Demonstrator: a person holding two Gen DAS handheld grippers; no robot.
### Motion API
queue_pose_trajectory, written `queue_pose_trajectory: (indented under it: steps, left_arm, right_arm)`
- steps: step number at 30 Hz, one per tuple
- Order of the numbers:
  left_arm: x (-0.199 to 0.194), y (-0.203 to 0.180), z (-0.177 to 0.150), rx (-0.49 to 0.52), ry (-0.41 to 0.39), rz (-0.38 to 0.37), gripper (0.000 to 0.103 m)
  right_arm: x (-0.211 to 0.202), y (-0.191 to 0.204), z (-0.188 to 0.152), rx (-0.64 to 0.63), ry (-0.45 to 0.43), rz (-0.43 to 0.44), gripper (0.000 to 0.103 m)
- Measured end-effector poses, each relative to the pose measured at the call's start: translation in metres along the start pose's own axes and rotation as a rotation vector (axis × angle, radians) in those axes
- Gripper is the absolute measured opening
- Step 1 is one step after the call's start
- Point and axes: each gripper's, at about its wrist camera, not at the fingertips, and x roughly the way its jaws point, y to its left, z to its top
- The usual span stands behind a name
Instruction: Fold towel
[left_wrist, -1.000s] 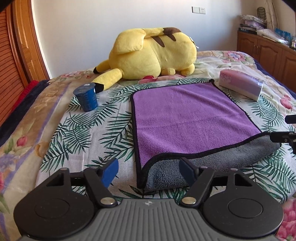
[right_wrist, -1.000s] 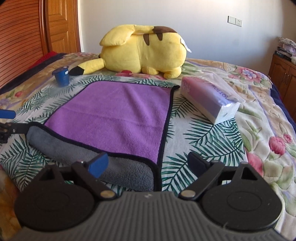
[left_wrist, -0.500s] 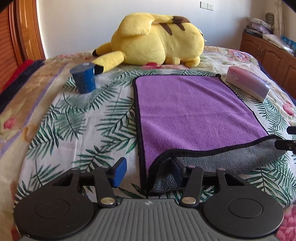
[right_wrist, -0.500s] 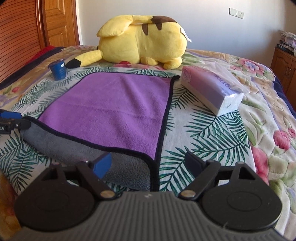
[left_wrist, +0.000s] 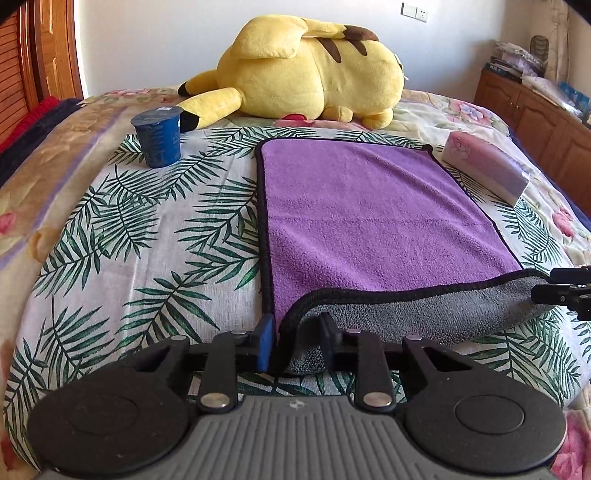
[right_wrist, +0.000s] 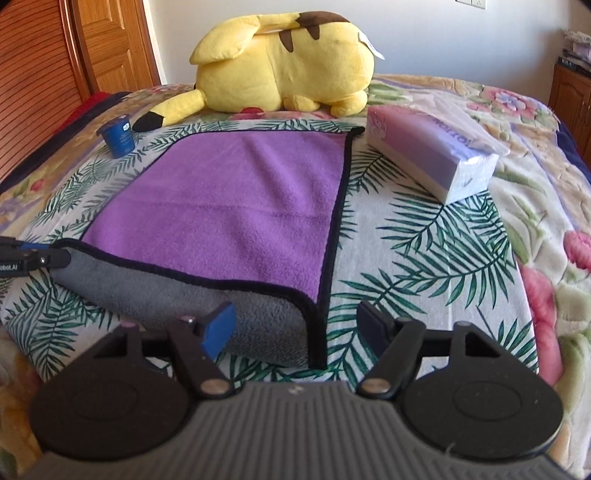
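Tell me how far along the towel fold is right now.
Early stage. Done: the purple towel's near edge is turned over, grey underside showing as a narrow band. In hand: the left gripper has its fingers narrowed around the near-left corner; the right gripper is open at the near-right corner, not yet gripping. Left: grip both corners and carry the edge to the far side near the Pikachu plush.

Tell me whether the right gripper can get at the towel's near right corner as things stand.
Probably yes. The right gripper stands open with the towel's rolled-over corner directly ahead between its fingers, and nothing lies in between. The tissue pack sits well off to the side.
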Motion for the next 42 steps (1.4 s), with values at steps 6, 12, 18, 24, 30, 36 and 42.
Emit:
queue_pose_trajectory:
  steps: [6,12,18,24,30,36,42]
  left_arm:
    - [0.0027,-0.0025,-0.0033,0.022,0.009,0.012,0.005]
    - [0.0044,-0.003,-0.0049,0.03,0.014,0.016,0.005]
    - [0.0045,-0.0049,-0.0053,0.04,0.013,0.022,0.005]
    - [0.0044,-0.0053,-0.0056,0.036,0.014,0.008,0.0]
    - [0.0044,-0.0051,-0.0055,0.037,0.014,0.008,0.0]
    - [0.0024,-0.0059,-0.0054,0.036,0.007,0.002,0.0]
    - [-0.0049,-0.0093,-0.002,0.041,-0.025,-0.004,0.0]
  right_arm:
    - [-0.0002,-0.0019,0.0005,0.016,0.01,0.025,0.066]
    - [0.0018,-0.0049,0.0001,0.044,0.026,0.064,0.06]
    - [0.001,-0.002,0.0003,0.028,0.02,0.075,0.046]
    - [0.0016,-0.0033,-0.0001,0.028,0.021,0.09,0.028]
    - [0.0032,-0.0054,-0.0008,0.028,0.027,0.069,0.022]
    - [0.0042,-0.0056,-0.0022,0.016,0.025,0.06,0.005]
    - [-0.0015,-0.0084,-0.0002,0.029,-0.02,0.058,0.004]
